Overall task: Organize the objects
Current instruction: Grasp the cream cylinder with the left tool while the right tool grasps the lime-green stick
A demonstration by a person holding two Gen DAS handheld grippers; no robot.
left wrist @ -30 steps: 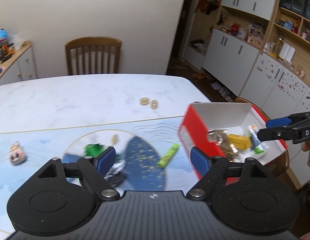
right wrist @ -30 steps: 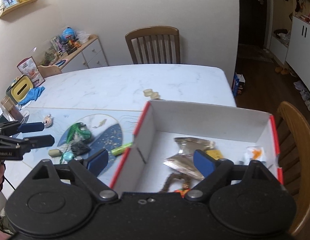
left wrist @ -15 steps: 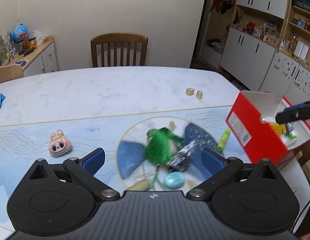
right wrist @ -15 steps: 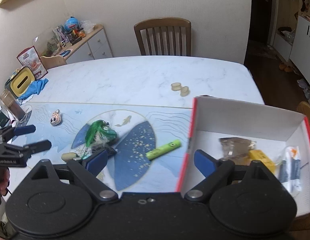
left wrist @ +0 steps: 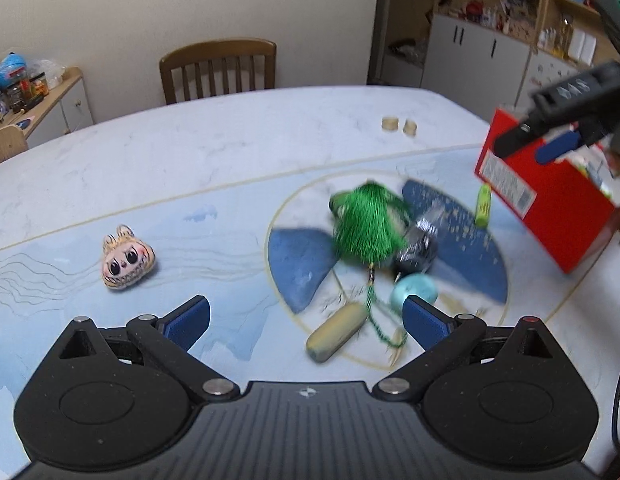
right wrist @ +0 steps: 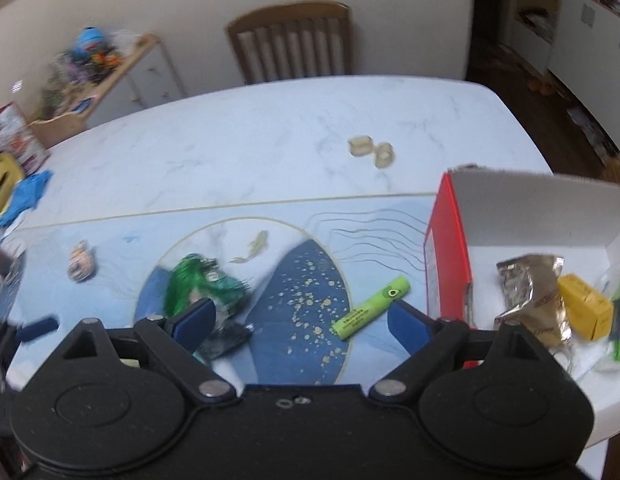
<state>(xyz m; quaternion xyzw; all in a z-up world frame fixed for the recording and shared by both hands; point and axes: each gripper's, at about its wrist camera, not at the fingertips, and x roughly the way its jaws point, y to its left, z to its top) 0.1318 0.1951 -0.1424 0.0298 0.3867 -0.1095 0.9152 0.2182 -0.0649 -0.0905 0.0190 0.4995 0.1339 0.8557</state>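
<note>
1. Left gripper [left wrist: 306, 316]: jaws spread wide, nothing between them, hanging over the mat [left wrist: 214, 264]. A face charm [left wrist: 126, 258] lies well to its left; a beige capsule [left wrist: 337, 332] lies just ahead, between the pads, long axis slanting from near-left to far-right.
2. Centre pile: green tassel [left wrist: 365, 226], dark packet [left wrist: 417, 246] and teal egg [left wrist: 414, 289], bunched together and touching.
3. Right gripper [right wrist: 300, 318]: released, empty, above the mat. The lime tube [right wrist: 371, 308] lies flat just by its right pad, long axis slanting toward the box [right wrist: 449, 248].
4. Judgement: both are reaching for the next pickups; each must descend, square its pads across the item's narrow width, close, then carry to the box.
</note>
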